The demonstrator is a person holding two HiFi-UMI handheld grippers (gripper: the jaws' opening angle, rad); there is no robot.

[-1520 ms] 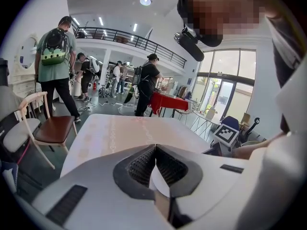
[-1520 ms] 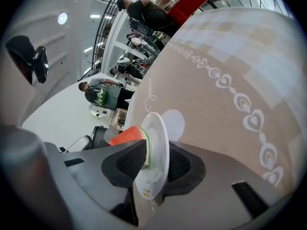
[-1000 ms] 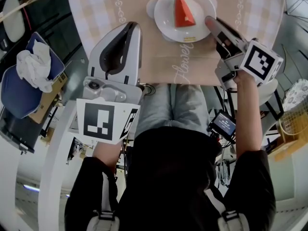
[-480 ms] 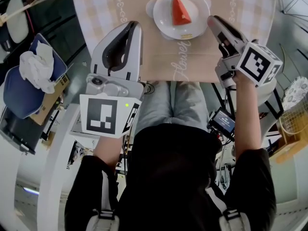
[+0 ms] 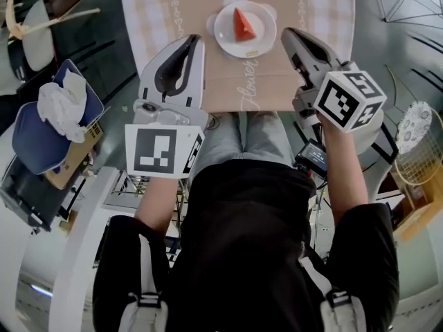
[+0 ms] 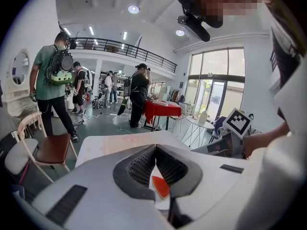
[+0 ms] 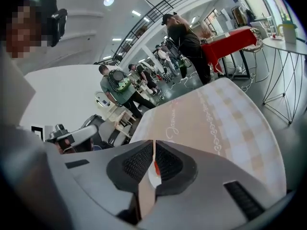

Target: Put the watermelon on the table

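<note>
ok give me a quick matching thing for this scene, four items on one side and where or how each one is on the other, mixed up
Column one:
1. watermelon slice
2. white plate
3. left gripper
4. crumpled white cloth

Column two:
a. on the beige tablecloth
b. shut, holding nothing, to the left of the plate
c. on a blue object off to the side of the table
d. lying on the plate

Pairs: 1-d, 2-a, 3-b, 4-c.
</note>
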